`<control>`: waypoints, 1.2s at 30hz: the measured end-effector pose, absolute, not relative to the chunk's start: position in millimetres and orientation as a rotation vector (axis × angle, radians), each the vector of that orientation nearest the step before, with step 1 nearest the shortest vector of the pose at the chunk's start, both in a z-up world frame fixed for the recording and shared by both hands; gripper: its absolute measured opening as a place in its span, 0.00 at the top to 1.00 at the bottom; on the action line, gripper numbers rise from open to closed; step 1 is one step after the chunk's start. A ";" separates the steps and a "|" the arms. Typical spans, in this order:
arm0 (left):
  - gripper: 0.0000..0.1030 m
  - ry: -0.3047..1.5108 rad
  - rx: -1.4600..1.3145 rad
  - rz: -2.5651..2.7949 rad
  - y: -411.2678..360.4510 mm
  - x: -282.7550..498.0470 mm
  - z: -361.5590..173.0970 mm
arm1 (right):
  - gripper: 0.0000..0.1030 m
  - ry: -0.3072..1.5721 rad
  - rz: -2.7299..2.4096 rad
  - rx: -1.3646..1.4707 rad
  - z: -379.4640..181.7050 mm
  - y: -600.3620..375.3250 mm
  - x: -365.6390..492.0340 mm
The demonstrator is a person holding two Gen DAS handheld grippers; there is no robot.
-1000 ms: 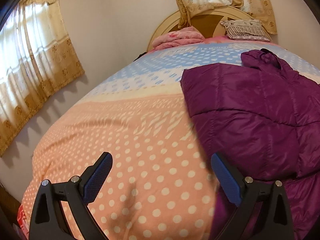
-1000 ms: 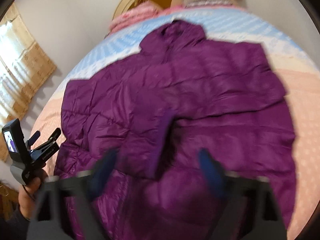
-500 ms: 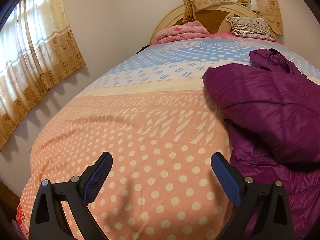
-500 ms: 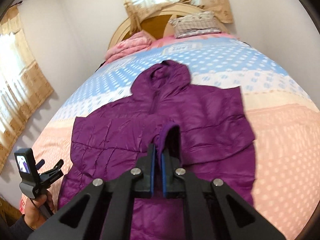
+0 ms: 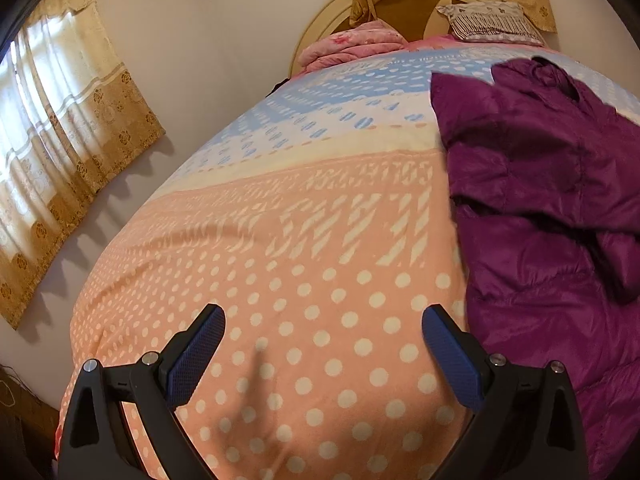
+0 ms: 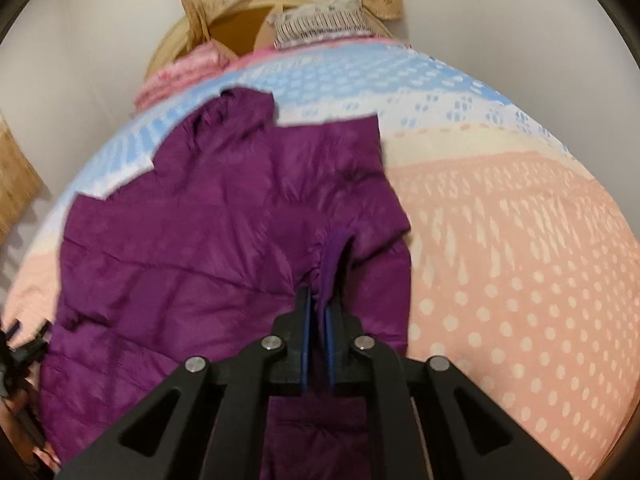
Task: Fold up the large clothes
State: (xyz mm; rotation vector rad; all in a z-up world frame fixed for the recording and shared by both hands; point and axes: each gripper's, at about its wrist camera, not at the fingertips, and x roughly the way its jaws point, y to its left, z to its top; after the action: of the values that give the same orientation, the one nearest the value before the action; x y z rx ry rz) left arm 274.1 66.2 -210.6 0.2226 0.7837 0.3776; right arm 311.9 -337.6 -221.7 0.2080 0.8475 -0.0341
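A purple puffer jacket (image 6: 200,240) lies spread on the dotted bedspread (image 6: 520,260), hood toward the headboard. My right gripper (image 6: 318,300) hangs over its lower right part with a sleeve cuff (image 6: 334,256) pinched between the blue pads; the jaws are opening slightly with the cuff still between them. In the left wrist view the jacket (image 5: 540,184) fills the right side. My left gripper (image 5: 324,344) stands open above bare bedspread (image 5: 280,280), to the left of the jacket, with nothing between its fingers.
A folded pink blanket (image 5: 352,44) and a patterned pillow (image 5: 488,24) lie by the round headboard (image 5: 404,4). A curtained window (image 5: 60,128) is on the left wall. The bed's near edge drops off just below my left gripper.
The right gripper's jaws closed on the sleeve cuff and carried it sideways over the jacket. In the left view the jacket has slid toward the right edge.
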 end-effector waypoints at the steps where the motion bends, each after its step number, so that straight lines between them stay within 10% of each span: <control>1: 0.04 0.767 0.212 0.375 67.9 274.6 -202.0 | 0.71 0.844 -0.059 0.217 -220.1 -342.6 310.6; 2: 0.04 0.743 0.204 0.374 68.8 276.2 -191.0 | 0.51 0.831 -0.099 0.227 -215.4 -348.8 307.5; 6: 0.04 0.658 0.140 0.328 60.7 290.9 -150.0 | 0.48 0.756 -0.180 0.232 -184.6 -360.8 295.3; 12: 0.04 0.596 0.102 0.221 8.2 336.8 -125.7 | 0.76 0.769 0.078 0.170 -173.5 -311.1 317.2; 21: 0.04 0.767 0.231 0.230 -28.7 396.9 -206.0 | 0.92 0.878 -0.005 0.131 -243.1 -325.8 341.1; 36: 0.02 0.808 0.180 0.181 -23.2 401.2 -217.5 | 0.93 0.838 -0.038 0.055 -251.6 -318.6 339.4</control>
State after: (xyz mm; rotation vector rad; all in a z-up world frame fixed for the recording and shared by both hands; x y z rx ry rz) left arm 401.2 -23.2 -217.5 0.1796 0.8078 0.1810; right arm 339.4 -318.6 -251.6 0.0552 0.8385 -0.0382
